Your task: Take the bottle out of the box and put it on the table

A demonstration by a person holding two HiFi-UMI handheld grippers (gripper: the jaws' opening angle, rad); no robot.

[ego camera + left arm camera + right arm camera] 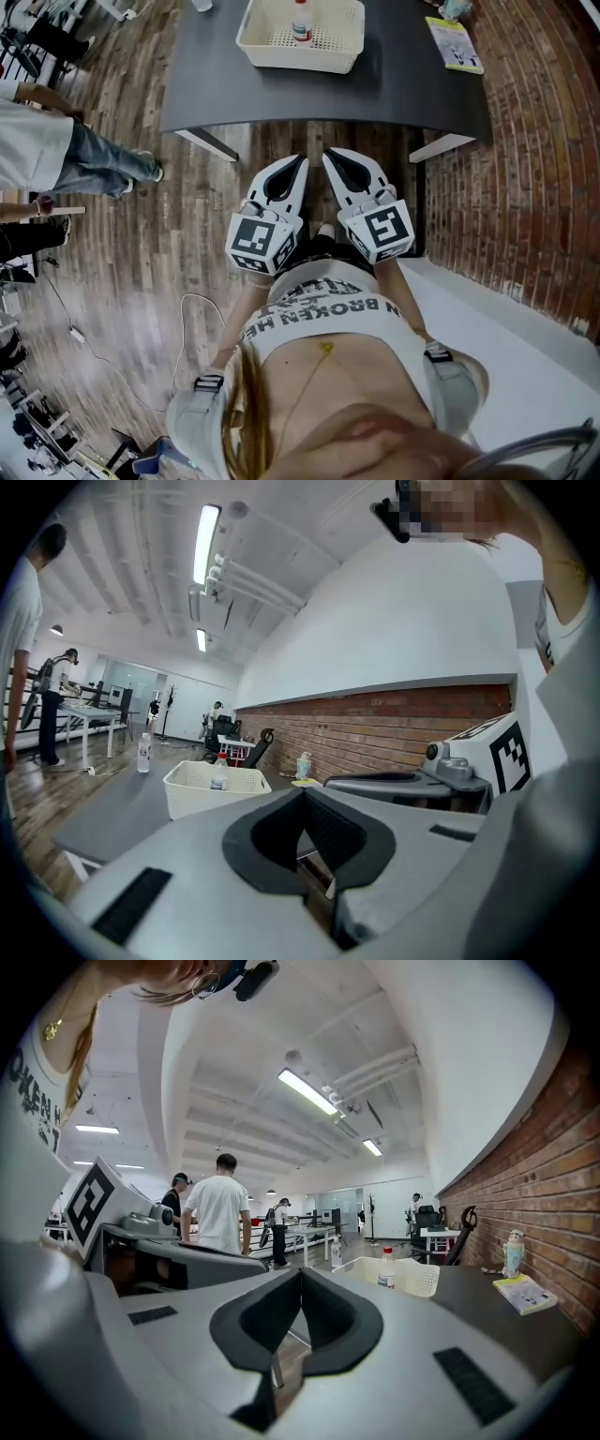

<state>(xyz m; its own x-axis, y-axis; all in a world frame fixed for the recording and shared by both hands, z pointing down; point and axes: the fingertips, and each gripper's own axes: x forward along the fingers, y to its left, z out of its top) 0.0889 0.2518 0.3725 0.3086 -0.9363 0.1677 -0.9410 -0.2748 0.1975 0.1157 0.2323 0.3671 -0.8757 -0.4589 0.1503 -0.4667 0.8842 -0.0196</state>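
Observation:
A clear bottle point(301, 22) with a red cap stands upright in a white perforated basket point(333, 53) on the dark table point(394, 89). My left gripper point(299, 160) and right gripper point(328, 154) hang side by side close to my body, short of the table's near edge. Both are shut with nothing between the jaws. The left gripper view has its jaw tips point(302, 795) meeting, with the basket point(192, 789) and bottle point(218, 773) far ahead. In the right gripper view the closed tips point(300, 1275) point toward the basket point(412, 1279) and bottle point(385, 1267).
A yellow-green booklet point(456, 43) lies at the table's right end, with a small figure point(512, 1252) beside it. Another bottle point(143, 753) stands at the table's far left. A brick wall point(534, 187) runs along the right. A person point(56, 155) stands at the left on the wooden floor.

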